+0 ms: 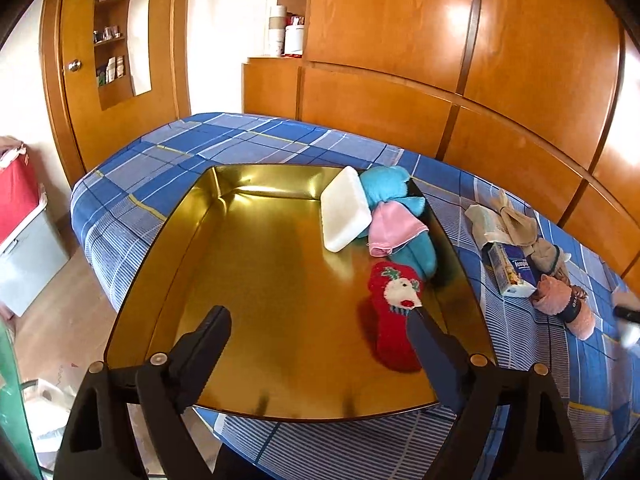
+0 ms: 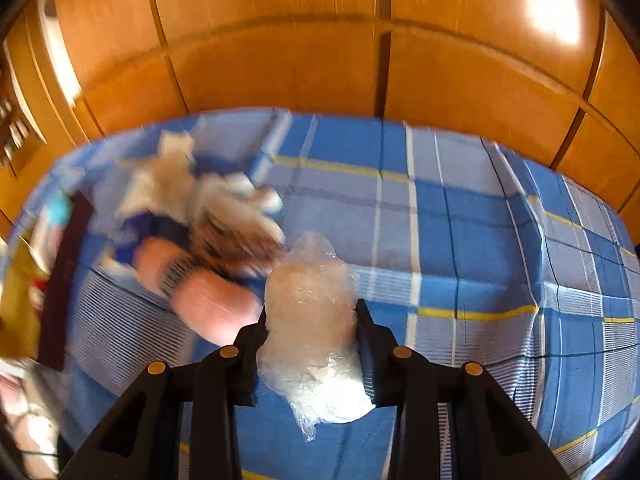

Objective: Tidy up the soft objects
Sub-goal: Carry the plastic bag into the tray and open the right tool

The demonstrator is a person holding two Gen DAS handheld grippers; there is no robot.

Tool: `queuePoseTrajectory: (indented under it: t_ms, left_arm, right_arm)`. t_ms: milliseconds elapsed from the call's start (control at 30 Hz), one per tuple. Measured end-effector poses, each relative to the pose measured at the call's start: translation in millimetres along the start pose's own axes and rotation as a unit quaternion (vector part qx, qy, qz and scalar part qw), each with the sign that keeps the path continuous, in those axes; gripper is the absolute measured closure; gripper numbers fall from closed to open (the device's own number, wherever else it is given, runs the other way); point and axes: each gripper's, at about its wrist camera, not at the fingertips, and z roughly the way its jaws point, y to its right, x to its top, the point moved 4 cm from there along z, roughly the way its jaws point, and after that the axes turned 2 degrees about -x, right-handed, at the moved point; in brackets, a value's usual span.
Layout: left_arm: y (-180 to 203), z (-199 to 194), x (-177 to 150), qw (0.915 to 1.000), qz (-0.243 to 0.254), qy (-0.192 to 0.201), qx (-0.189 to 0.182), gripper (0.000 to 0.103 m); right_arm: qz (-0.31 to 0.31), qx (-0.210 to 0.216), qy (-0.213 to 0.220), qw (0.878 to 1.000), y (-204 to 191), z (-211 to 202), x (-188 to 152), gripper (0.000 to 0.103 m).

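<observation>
A gold tray (image 1: 256,280) lies on a blue plaid bed. In it are a white foam pad (image 1: 344,210), a blue plush (image 1: 390,192), a pink cloth (image 1: 392,230) and a red Christmas sock (image 1: 394,320). My left gripper (image 1: 318,312) is open and empty above the tray, its right finger next to the sock. My right gripper (image 2: 312,312) is shut on a crumpled clear plastic bag (image 2: 310,304), held above the bed. A blurred pile of soft things (image 2: 200,224) lies to its left.
Right of the tray on the bed lie beige cloths (image 1: 508,216), a tissue pack (image 1: 510,270) and a pink sock roll (image 1: 560,300). Wooden wardrobe panels (image 1: 440,60) stand behind the bed. A red-and-grey box (image 1: 20,232) stands on the floor at left.
</observation>
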Motion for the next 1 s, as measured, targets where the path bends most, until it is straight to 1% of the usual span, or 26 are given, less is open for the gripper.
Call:
queuePoseTrajectory:
  t_ms: [67,100,167,200,233,300,333,467,500,567,633,733,767,867,933,1000]
  left_arm:
    - [-2,2,0,1.0000,-0.004,-0.001,0.000,0.013]
    - [-3,2,0,1.0000,-0.006,-0.002,0.000,0.013]
    - [-5,3,0,1.0000,-0.010,-0.002,0.001,0.013]
    - [-6,2,1,0.9999,-0.011,-0.001,0.002,0.013]
    - [-7,1,1,0.9999,-0.012,0.000,0.002,0.013]
    - [-9,1,1,0.9999,-0.011,0.001,0.004,0.013]
    - [-11,0,1,0.9999,-0.012,0.001,0.005,0.013]
    - [-17,-1,-2,0.9999,-0.013,-0.003,0.010,0.013]
    - [-18,-2,-2,0.9998,-0.014,-0.003,0.010,0.013]
    - [-23,-6,-3,0.9998,-0.016,0.001,0.013,0.013]
    - [-29,-10,-4,0.9997,-0.019,0.006,0.017,0.013]
    - [-40,-10,-5,0.9994,-0.031,0.005,0.012,0.013]
    - [-44,-10,-5,0.9992,-0.037,0.004,0.013,0.013]
    - [-54,-7,-7,0.9987,-0.049,0.000,0.015,0.013]
    - [-61,-5,-8,0.9983,-0.055,-0.001,0.022,0.013]
    - [-67,-2,-9,0.9977,-0.064,-0.004,0.020,0.013]
  right_arm:
    - [0.013,0.047,0.021,0.999,-13,-19,14,0.068]
    - [0.015,0.062,0.026,0.998,-18,-23,18,0.068]
    - [0.007,0.107,0.038,0.993,-47,-35,28,0.068]
    - [0.002,0.120,0.038,0.992,-59,-36,29,0.068]
    - [-0.009,0.146,0.036,0.989,-81,-38,32,0.068]
    - [-0.026,0.177,0.026,0.984,-112,-36,32,0.068]
    - [-0.041,0.198,0.016,0.979,-137,-32,30,0.068]
    - [-0.099,0.240,-0.016,0.966,-218,-17,16,0.068]
    - [-0.109,0.244,-0.022,0.963,-231,-15,11,0.068]
    - [-0.144,0.251,-0.033,0.956,-275,-8,4,0.068]
    - [-0.167,0.260,-0.039,0.950,-308,-4,2,0.068]
    - [-0.197,0.260,-0.033,0.945,-350,0,0,0.068]
    - [-0.206,0.255,-0.031,0.944,-358,1,0,0.068]
    - [-0.230,0.231,-0.031,0.945,-387,22,0,0.067]
    - [-0.234,0.229,-0.046,0.944,-394,35,-2,0.066]
    - [-0.232,0.228,-0.059,0.944,-397,45,-3,0.065]
